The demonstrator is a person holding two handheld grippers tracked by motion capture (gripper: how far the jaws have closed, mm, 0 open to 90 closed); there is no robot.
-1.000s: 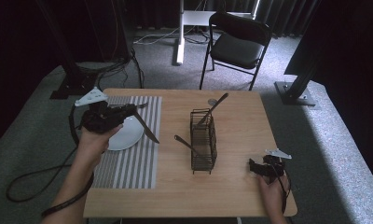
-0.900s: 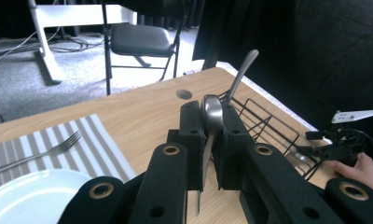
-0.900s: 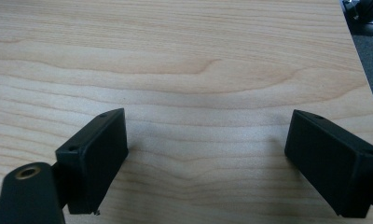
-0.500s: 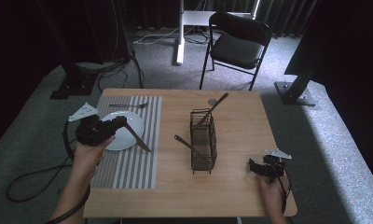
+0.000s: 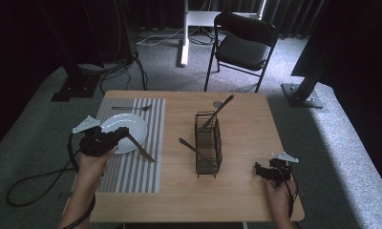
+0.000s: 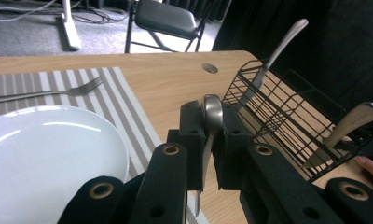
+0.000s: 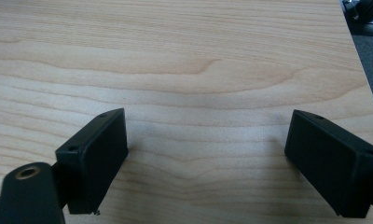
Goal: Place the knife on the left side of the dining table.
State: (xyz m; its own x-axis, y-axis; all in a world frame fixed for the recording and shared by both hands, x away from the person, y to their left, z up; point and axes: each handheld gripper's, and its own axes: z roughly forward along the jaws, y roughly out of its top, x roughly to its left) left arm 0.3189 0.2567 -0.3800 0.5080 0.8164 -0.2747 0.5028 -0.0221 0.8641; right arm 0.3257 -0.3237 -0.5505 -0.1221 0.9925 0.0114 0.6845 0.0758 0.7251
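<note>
Knife (image 5: 140, 148): held clamped in the left claw (image 6: 207, 140) at centre-left of the high view, beside the plate (image 5: 132, 125). Judged stiff, light, slick steel; the handle grip suits it. Right claw (image 7: 205, 158) stands apart, empty.

The knife (image 6: 210, 140), at the centre of the left gripper view, is smooth brushed metal with a dull sheen, clamped between matt black plastic jaws with brass-coloured eyelets; the plate (image 6: 49, 154) at lower left is glossy white glazed ware catching soft highlights, and the placemat (image 6: 124, 105) beneath it is matt striped woven cloth in grey and white. The caddy (image 5: 208, 143) at mid-frame of the high view is thin black-coated wire, matt, holding polished metal cutlery. The tabletop (image 7: 184, 60) is pale wood with visible grain, smooth, satin finish.
</note>
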